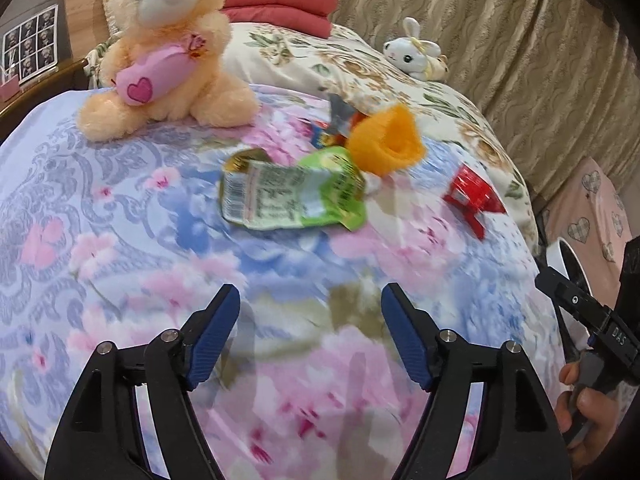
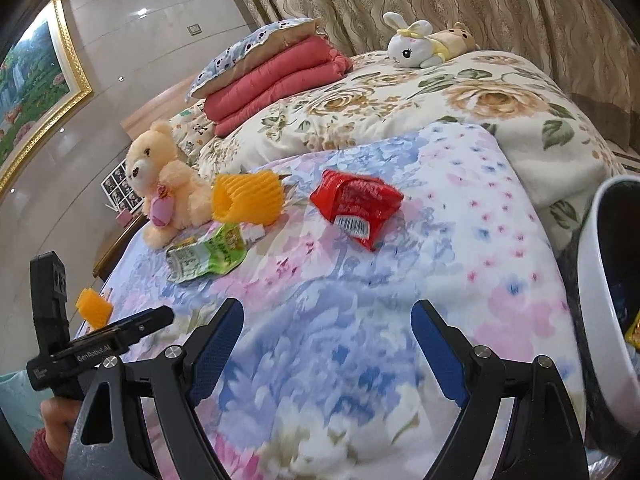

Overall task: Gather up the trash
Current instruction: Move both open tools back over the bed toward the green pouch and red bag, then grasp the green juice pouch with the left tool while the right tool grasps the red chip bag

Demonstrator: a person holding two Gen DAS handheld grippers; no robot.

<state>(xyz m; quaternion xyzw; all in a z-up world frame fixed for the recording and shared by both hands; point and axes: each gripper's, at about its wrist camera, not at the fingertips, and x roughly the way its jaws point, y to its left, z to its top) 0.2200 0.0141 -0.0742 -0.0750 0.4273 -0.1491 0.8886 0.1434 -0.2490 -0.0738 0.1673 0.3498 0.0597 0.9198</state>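
Trash lies on the flowered bedspread (image 1: 120, 208): a crumpled green pouch (image 1: 292, 196) (image 2: 206, 254), an orange foam net (image 1: 386, 142) (image 2: 248, 198), a red wrapper (image 1: 472, 196) (image 2: 356, 206) and a small foil wrapper (image 1: 328, 128) behind the net. A smaller orange foam piece (image 2: 93, 307) lies near the bed's left edge. My left gripper (image 1: 310, 292) hovers open short of the green pouch, nothing between its fingers. My right gripper (image 2: 328, 306) is open too, empty, short of the red wrapper. A white bin (image 2: 600, 300) with a dark liner stands at the right.
A cream teddy bear (image 1: 168, 52) sits behind the trash, with a white bunny plush (image 1: 412, 52) farther back on the rose-print blanket (image 2: 460, 96). Folded red quilts (image 2: 276, 76) and a pillow lie at the headboard. Curtains run along the far side. A pink box (image 1: 588, 216) stands beyond the bin.
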